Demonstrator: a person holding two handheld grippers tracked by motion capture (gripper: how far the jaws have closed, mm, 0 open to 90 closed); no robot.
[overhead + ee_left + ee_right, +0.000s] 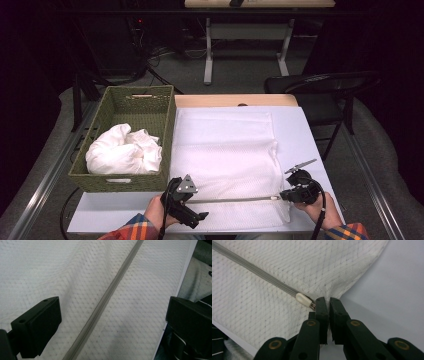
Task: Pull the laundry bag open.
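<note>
The counter (310, 130) carries a big white mesh laundry bag (225, 150) spread flat across most of it, near edge towards the person, and to the left sits a green woven basket (102, 117) with a bundle of white cloth (124, 150) heaped inside. So, by my reading, the bag is laid out and smoothed, and the work in hand is its zipper (235, 199), a grey line along the near edge between the two hands. The right gripper (328, 302) has its fingers pinched nearly together at the bag's corner, right at the zipper's pale end piece (302, 299); they look closed on the cloth hem there (whether the metal pull itself is caught, I cannot tell). The left gripper (112, 315) hangs over the zipper line further along, fingers spread wide on either side of it and gripping nothing. I would judge things to be early yet: the corner is secured, but the zipper looks fully closed, so it has yet to be run open, and the cloth in the basket has yet to go in.
</note>
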